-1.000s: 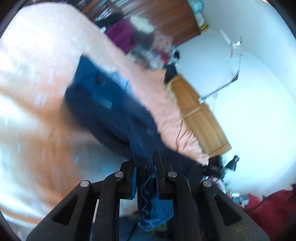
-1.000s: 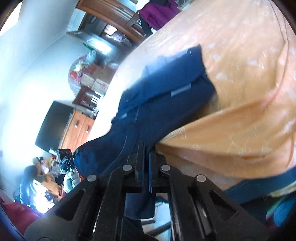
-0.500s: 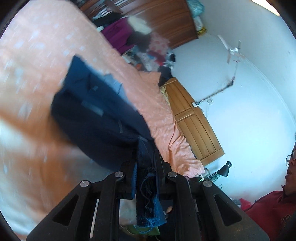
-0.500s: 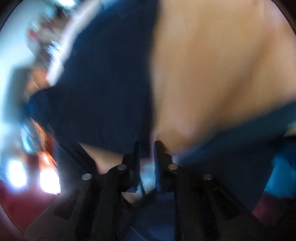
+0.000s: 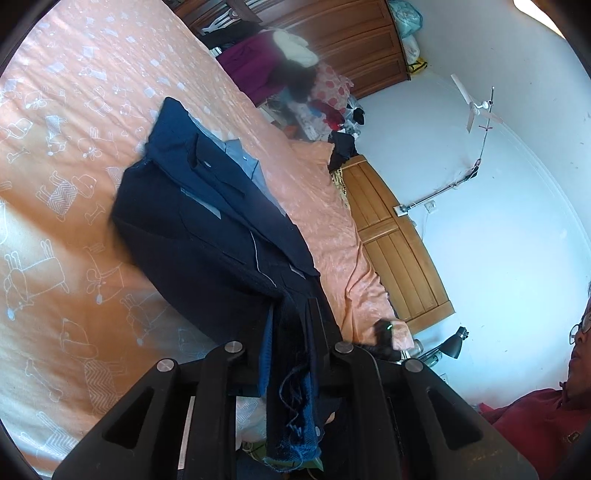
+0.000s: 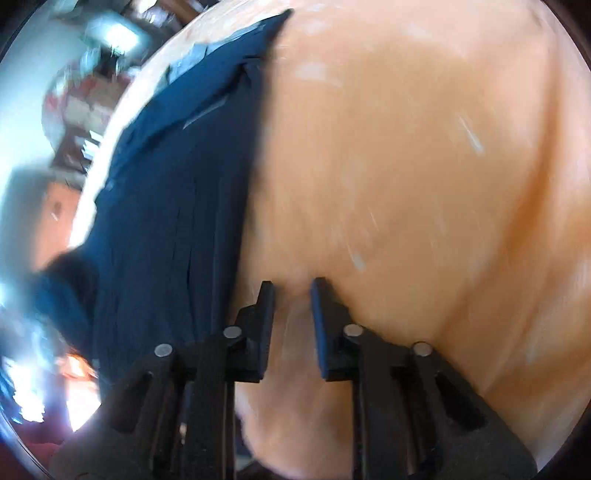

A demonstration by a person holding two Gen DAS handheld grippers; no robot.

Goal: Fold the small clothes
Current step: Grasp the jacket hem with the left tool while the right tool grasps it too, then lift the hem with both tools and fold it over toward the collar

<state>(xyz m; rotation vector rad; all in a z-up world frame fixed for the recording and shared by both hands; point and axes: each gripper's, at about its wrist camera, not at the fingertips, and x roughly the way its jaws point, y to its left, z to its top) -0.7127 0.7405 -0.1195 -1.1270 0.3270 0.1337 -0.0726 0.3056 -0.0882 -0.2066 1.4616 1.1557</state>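
Dark navy shorts (image 5: 207, 229) lie on the orange patterned bedsheet (image 5: 66, 155), pockets and grey inner waistband showing. My left gripper (image 5: 291, 314) is shut on a frayed hem corner of the shorts, with cloth hanging down between the fingers. In the blurred right wrist view the same shorts (image 6: 177, 199) stretch away to the left. My right gripper (image 6: 291, 291) is open just right of their edge, over the bare bedsheet (image 6: 406, 184), with nothing between its fingers.
A wooden headboard (image 5: 391, 236) runs along the bed's far side by a white wall. A pile of clothes (image 5: 280, 70) lies at the bed's top end before a wooden wardrobe (image 5: 332, 33). A person in a red top (image 5: 535, 421) is at lower right.
My right gripper has let go of the shorts, opened and swung right over the bare sheet. My left gripper keeps its hold on the hem, and the shorts have settled flatter on the bed.
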